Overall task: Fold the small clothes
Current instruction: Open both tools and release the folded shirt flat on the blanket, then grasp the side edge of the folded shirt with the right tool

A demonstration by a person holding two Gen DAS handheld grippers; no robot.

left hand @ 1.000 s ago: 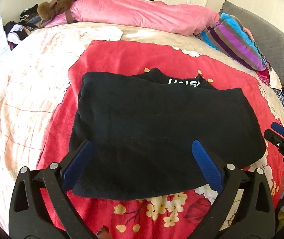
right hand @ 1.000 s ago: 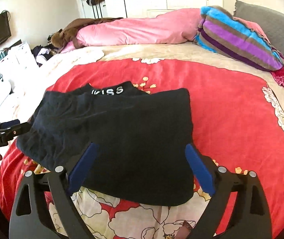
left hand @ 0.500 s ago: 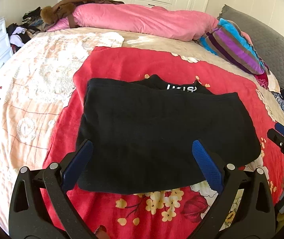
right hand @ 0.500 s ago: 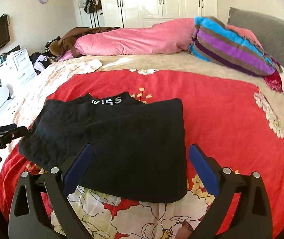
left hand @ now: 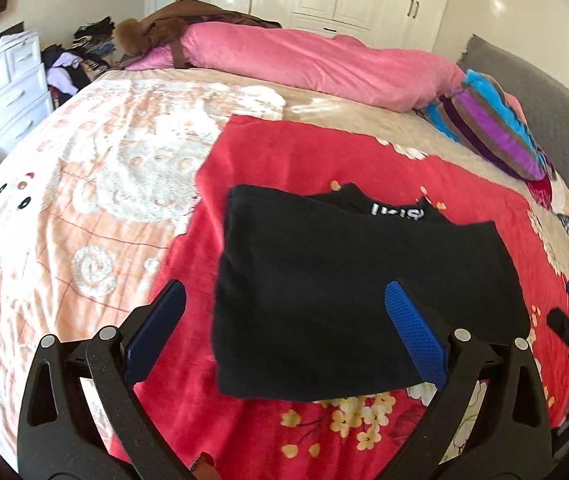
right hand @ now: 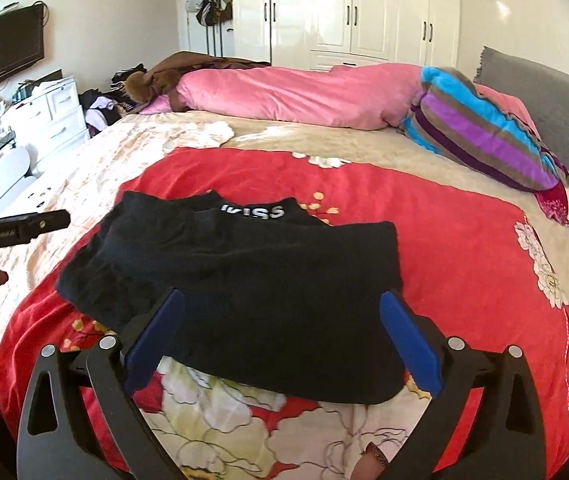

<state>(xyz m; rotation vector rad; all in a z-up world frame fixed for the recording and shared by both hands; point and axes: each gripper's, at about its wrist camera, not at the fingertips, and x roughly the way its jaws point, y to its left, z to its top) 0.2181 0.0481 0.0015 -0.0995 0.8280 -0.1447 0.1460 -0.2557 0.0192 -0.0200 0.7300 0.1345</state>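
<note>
Folded black knit garment with white waistband lettering [left hand: 336, 288] lying flat on the red floral blanket [left hand: 308, 160] on the bed, long axis running left-right. Left gripper [left hand: 284, 332] off its near-left corner, right gripper [right hand: 280, 332] over its near edge; both sets of fingers spread wide, holding nothing.

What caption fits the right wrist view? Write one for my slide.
Open right gripper poised above a folded black garment on the red floral blanket.
</note>
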